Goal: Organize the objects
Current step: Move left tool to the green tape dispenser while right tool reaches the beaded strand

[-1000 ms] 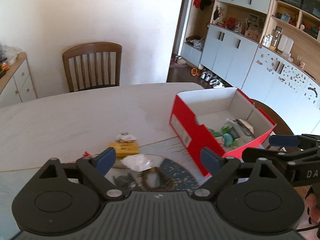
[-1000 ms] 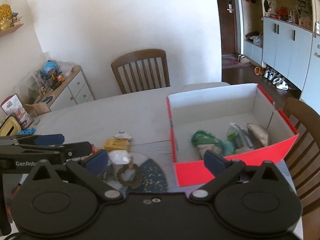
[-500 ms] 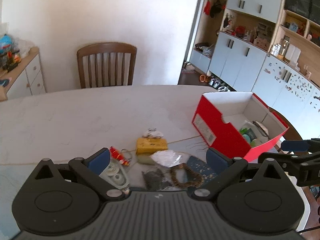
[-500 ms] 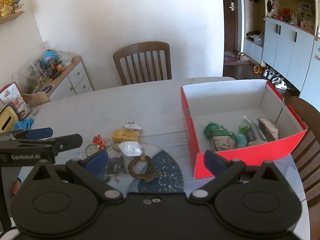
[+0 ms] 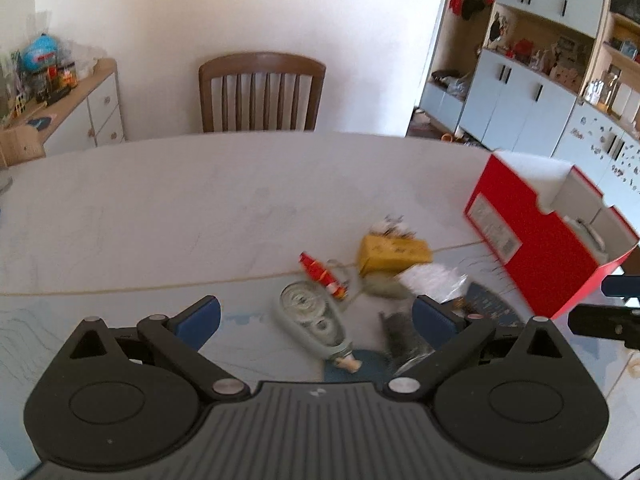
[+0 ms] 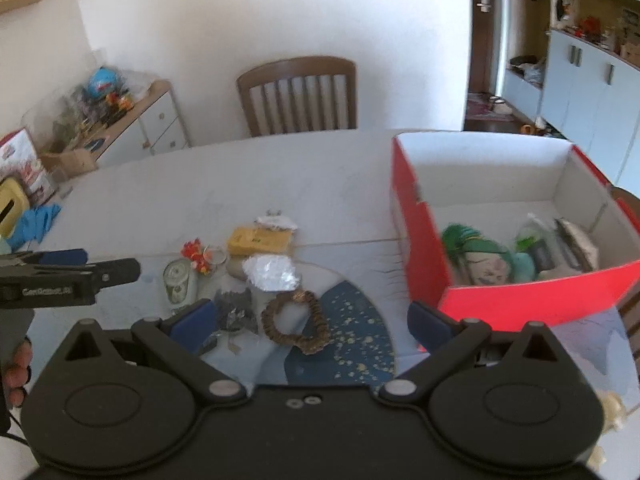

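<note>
We hold our left gripper (image 5: 316, 314) with jaws spread wide and empty over the grey-green oval tape dispenser (image 5: 310, 318) on the pale marble table (image 5: 160, 216). Just right lie a yellow cardboard packet (image 6: 259, 240), crumpled foil (image 6: 271, 273) and a brown bead bracelet (image 6: 297, 322). Our right gripper (image 6: 313, 325) hangs released above them. Far right stands the red open cardboard box (image 6: 424, 240).

Left gripper (image 5: 316, 318) and right gripper (image 6: 308, 322) both tilted downward, jaws spread wide, nothing between them.
</note>
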A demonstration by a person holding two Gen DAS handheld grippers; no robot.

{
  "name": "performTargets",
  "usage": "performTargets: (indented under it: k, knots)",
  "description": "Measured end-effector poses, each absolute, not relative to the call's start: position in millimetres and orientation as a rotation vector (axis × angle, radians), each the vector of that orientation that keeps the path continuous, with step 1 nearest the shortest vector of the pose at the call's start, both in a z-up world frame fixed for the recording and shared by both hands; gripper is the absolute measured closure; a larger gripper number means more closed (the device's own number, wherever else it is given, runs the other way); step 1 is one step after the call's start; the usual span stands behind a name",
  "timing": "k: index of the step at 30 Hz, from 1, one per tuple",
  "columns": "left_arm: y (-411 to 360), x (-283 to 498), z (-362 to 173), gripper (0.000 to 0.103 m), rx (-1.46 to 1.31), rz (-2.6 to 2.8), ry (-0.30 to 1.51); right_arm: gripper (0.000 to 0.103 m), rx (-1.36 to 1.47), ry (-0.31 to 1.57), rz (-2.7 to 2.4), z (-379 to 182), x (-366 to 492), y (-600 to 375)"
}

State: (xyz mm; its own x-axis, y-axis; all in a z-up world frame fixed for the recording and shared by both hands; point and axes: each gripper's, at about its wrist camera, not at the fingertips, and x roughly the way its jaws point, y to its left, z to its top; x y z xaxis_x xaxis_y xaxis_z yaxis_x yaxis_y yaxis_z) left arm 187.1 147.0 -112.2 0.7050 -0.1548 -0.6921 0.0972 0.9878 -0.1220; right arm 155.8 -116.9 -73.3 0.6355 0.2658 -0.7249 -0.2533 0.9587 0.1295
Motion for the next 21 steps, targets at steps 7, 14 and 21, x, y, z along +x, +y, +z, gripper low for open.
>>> performTargets:
  k: [7, 14, 21]
  knots:
    - [159, 204, -147, 0.000, -0.100, -0.112, 0.848, 0.007, -0.045, 0.886, 0.320, -104, 169, -99]
    - [155, 218, -161, 0.000, -0.103, -0.083, 0.865, 0.017, -0.068, 0.942, 0.308, -133, 181, -98]
    - [138, 230, -171, 0.000, -0.056, -0.045, 0.863, 0.025, -0.048, 0.965, 0.277, -149, 196, -101]
